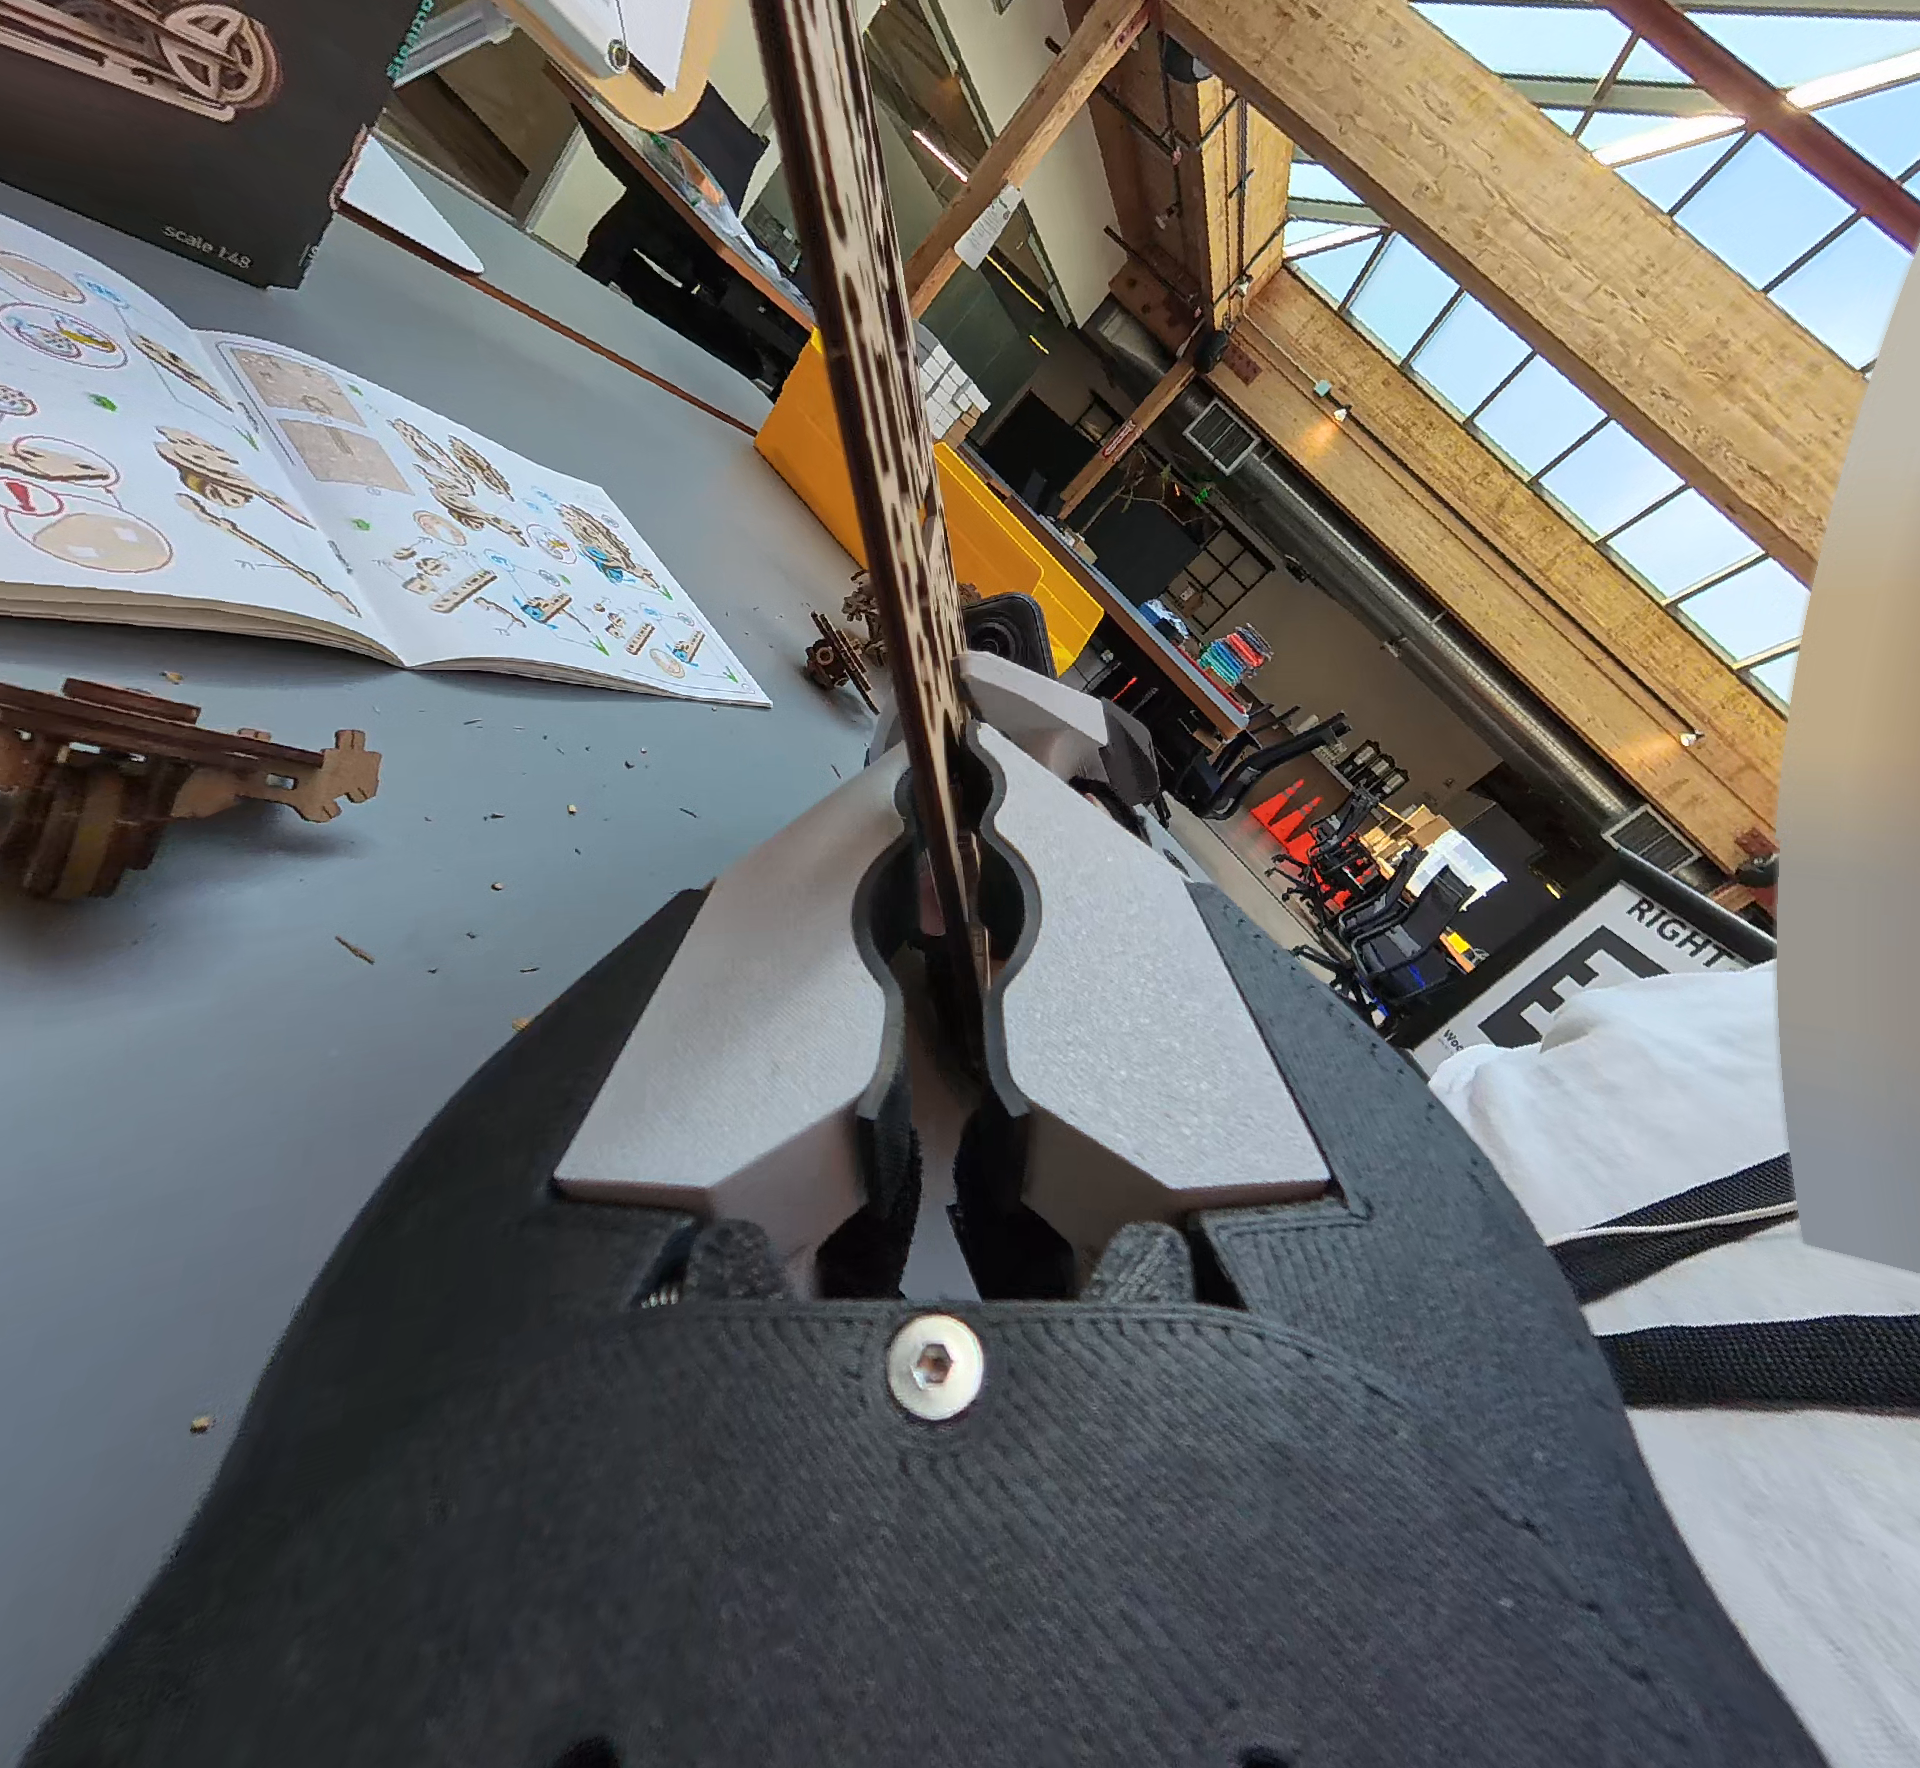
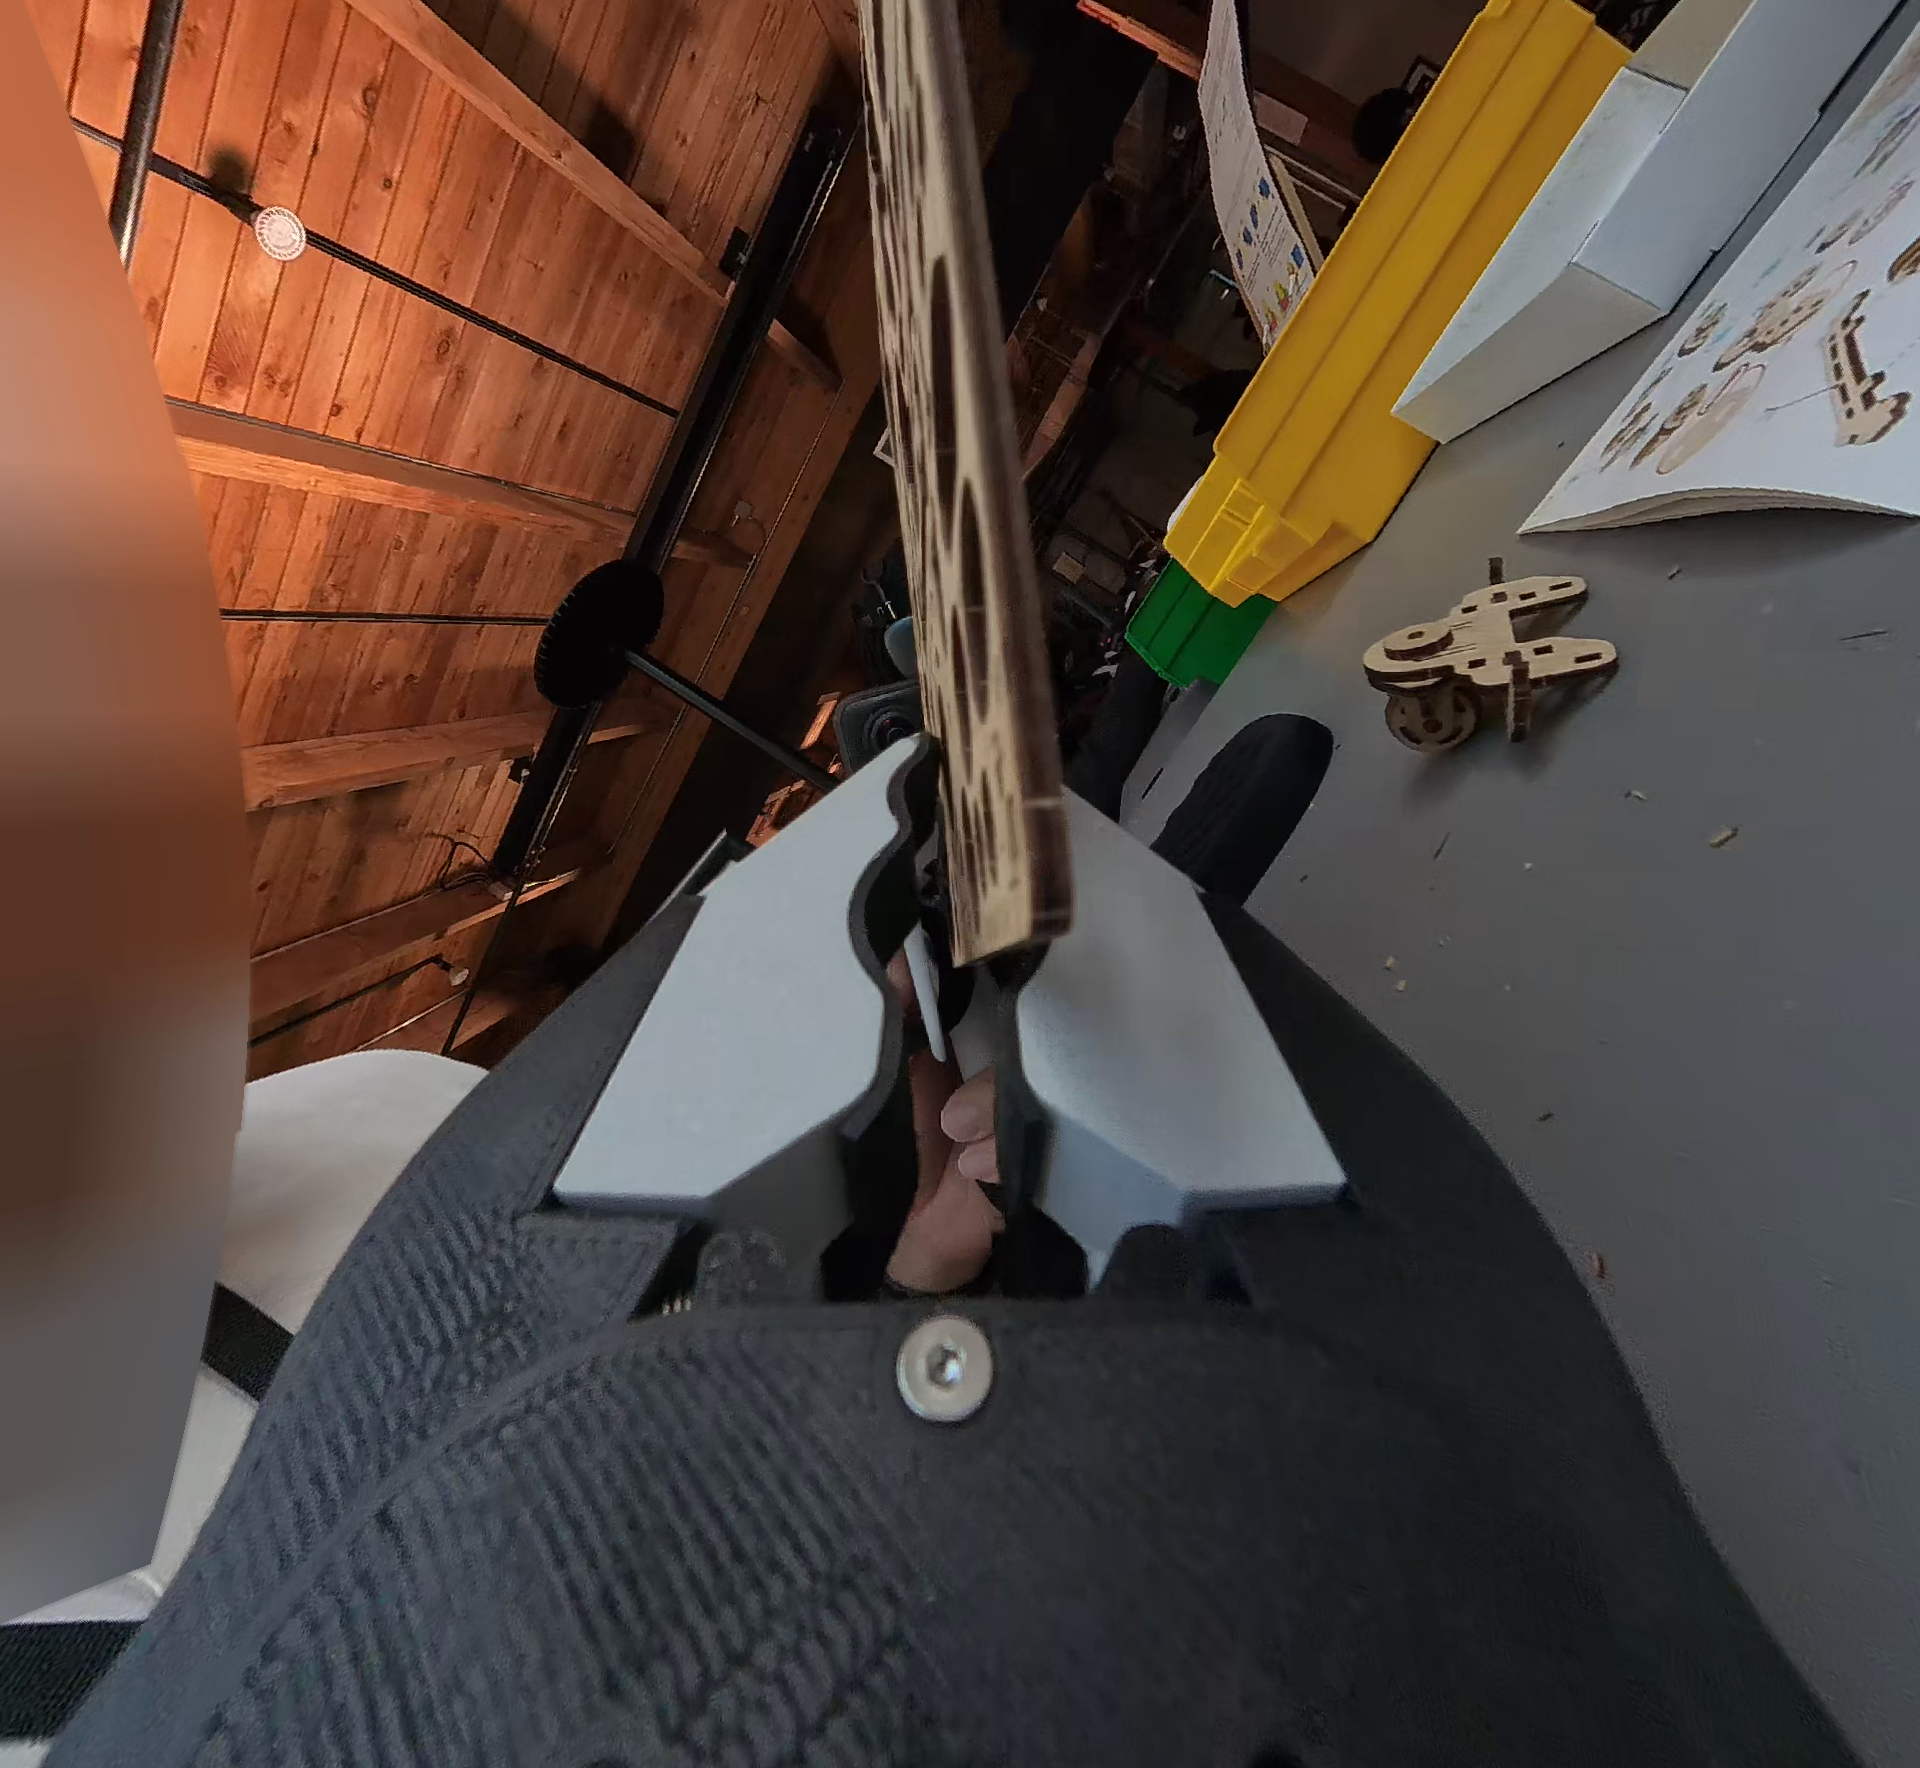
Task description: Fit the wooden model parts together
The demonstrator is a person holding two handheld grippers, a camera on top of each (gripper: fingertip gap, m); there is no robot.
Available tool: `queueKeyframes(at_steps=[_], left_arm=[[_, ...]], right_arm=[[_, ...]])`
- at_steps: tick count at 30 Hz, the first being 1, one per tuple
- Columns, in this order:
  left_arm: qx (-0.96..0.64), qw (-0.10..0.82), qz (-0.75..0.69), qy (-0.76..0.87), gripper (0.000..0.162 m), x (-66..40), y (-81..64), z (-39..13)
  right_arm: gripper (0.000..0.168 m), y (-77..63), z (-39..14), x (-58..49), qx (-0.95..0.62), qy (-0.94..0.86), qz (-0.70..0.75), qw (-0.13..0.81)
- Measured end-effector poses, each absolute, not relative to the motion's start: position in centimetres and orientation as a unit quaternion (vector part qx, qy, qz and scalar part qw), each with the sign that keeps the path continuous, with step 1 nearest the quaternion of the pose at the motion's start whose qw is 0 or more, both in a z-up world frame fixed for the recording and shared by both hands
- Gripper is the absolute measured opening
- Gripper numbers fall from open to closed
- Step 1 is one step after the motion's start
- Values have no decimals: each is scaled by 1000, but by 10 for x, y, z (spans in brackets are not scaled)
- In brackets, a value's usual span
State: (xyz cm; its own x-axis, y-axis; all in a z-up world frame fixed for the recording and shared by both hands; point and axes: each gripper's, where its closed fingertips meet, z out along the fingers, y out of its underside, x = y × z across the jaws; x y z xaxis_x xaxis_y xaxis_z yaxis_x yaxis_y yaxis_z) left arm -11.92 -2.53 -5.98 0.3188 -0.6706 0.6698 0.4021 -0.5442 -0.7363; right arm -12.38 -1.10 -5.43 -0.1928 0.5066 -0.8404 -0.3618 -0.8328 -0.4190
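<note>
black housing fills the bottom of both frames, grey fingers above it. left gripper (image 1: 940, 897) clamped on the edge of a laser-cut wooden sheet (image 1: 831, 284); sheet seen edge-on, long axis running from centre frame up to the top edge. right gripper (image 2: 977, 887) closed on the same sheet (image 2: 940, 347), near its lower corner, again edge-on and rising to the top of the frame. a finger shows through the gap between the right fingers; whose hand, cannot tell.

farther out in the left view: partly built model (image 1: 135, 783) at left edge on the grey table (image 1: 312, 1095), wood crumbs around it, open booklet (image 1: 343, 492) beyond, dark box (image 1: 187, 35) upper left.

right view: small wheeled subassembly (image 2: 1486, 658) on the table right of centre, yellow bin (image 2: 1382, 388) behind it.

judgement: both grippers share the sheet, held up off the table, well apart from the built pieces; next move likely pressing a part free, force across the sheet's thin face.
</note>
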Motion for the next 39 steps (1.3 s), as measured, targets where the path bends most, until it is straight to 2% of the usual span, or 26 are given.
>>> queueKeyframes(at_steps=[12,17,21,39], left_arm=[[-652,454,-598,102,0,-116,-27,-58],[-638,438,-626,100,8,-118,-26,-54],[-645,431,-621,114,1,-116,-25,-56],[-637,456,-612,106,1,-118,-29,-52]], right_arm=[[2,-13,-52,-120,-558,-65,777,283],[1,-16,-53,-120,-561,-75,775,281],[1,-19,-54,-123,-564,-87,774,275],[1,-24,-51,-122,-563,-109,765,292]])
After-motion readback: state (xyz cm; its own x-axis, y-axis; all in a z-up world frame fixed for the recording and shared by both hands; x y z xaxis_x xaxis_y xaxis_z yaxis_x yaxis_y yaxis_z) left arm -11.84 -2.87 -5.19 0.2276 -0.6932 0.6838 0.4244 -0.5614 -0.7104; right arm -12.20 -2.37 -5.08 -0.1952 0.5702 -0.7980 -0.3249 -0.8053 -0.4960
